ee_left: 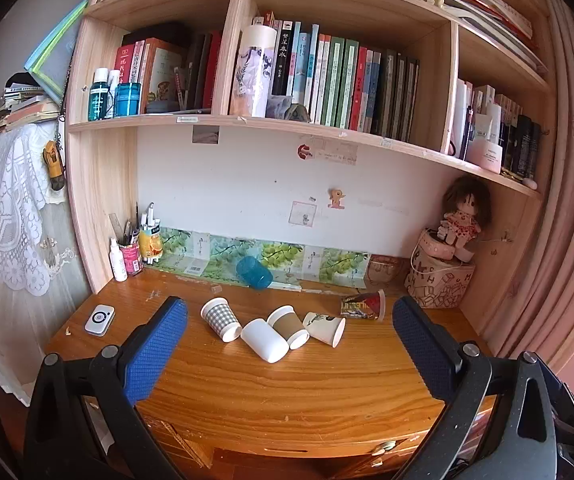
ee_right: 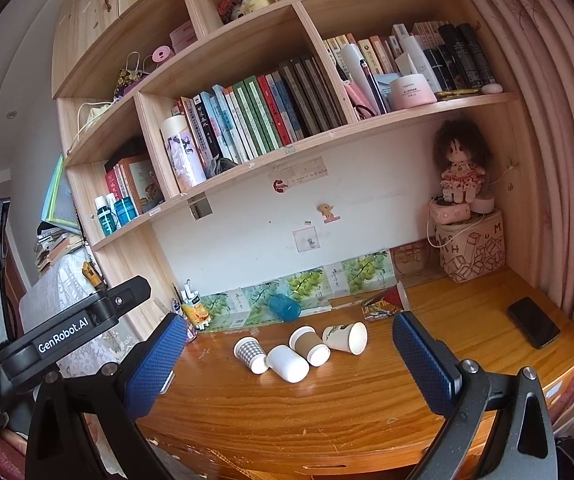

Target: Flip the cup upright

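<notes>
Several cups lie on their sides on the wooden desk (ee_left: 287, 392): a grey checked cup (ee_left: 221, 319), a plain white cup (ee_left: 265, 340), a brown-sleeved cup (ee_left: 288, 327), a white leaf-print cup (ee_left: 324, 328), a red patterned cup (ee_left: 363, 305) and a blue plastic cup (ee_left: 254, 272) at the back. They also show in the right wrist view: checked (ee_right: 251, 355), white (ee_right: 287, 363), brown (ee_right: 309, 346), leaf-print (ee_right: 345, 337), blue (ee_right: 284, 308). My left gripper (ee_left: 289, 320) is open and empty, short of the cups. My right gripper (ee_right: 289, 334) is open and empty, also short of them.
A pen holder (ee_left: 131, 254) and a white spray bottle (ee_left: 118, 261) stand at the back left. A small white device (ee_left: 99, 319) lies at the left. A printed bag with a doll (ee_left: 441, 278) fills the back right corner. A black phone (ee_right: 533, 322) lies at the right.
</notes>
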### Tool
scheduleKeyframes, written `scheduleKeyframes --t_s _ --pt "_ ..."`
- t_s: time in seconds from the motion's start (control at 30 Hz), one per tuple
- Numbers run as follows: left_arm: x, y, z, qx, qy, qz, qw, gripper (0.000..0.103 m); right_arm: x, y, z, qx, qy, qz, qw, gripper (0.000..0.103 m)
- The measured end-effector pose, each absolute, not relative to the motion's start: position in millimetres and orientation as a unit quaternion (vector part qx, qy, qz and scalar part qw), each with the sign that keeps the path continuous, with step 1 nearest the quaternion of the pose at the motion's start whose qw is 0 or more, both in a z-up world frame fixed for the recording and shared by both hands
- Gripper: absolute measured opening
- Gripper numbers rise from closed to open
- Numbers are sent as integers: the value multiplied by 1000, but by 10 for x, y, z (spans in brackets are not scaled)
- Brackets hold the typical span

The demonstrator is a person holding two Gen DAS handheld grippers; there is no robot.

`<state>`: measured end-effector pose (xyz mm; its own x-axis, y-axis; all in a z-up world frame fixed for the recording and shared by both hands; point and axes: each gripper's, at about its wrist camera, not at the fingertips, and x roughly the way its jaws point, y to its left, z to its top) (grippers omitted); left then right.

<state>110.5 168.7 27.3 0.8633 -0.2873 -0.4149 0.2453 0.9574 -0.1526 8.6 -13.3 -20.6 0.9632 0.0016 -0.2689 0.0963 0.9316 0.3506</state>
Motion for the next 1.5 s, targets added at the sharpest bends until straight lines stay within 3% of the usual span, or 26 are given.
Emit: scheduleKeyframes --t_s 0.63,1.2,1.5 --pt "1949 1779 -20 -92 309 -102 941 103 916 -33 -323 135 175 11 975 103" --pt "3652 1568 -415 -131 389 -72 909 102 2767 -234 -374 74 248 74 963 103" --pt "4462 1499 -796 -138 424 -73 892 102 3698 -388 -804 42 292 74 953 103"
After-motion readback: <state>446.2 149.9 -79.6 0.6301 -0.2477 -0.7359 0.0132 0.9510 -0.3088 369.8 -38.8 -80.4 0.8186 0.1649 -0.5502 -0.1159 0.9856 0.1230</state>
